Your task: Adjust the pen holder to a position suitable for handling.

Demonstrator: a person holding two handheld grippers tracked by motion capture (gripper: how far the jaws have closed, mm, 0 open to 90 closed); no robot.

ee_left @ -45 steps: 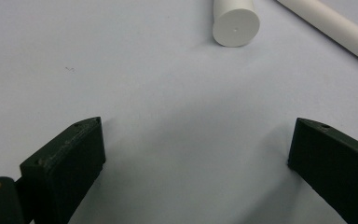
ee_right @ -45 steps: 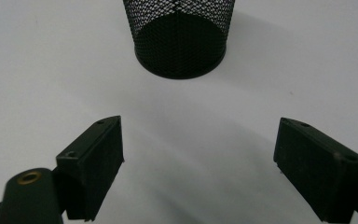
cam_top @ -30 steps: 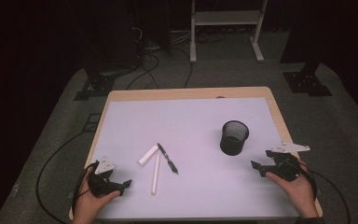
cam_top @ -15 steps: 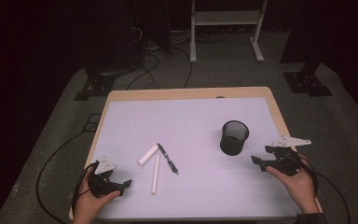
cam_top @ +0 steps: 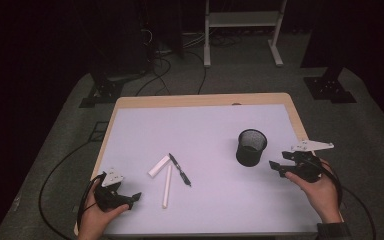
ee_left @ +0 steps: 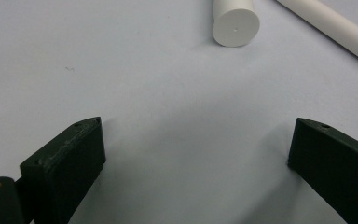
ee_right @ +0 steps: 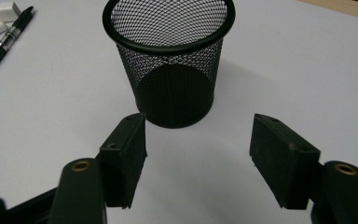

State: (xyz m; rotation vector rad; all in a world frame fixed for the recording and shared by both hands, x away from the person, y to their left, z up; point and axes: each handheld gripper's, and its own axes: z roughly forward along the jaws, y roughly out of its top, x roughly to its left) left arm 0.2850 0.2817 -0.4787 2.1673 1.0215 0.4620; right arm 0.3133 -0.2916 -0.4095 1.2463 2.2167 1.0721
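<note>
Right gripper [cam_top: 276, 166] wide open just beside upright mesh cup [cam_top: 251, 147] (pen [cam_top: 179, 170], white sticks [cam_top: 167, 186] well apart, nothing between).

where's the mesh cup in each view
high view: mesh cup stands right of centre on the table, just ahead of the right gripper.
left gripper view: not in it.
right gripper view: cup top centre, beyond the open jaws.
Shared landmark: the black pen.

Lying on the table: one black mesh metal cup [cam_top: 251, 146], one black pen [cam_top: 179, 169], two white cylindrical sticks [cam_top: 167, 186].
</note>
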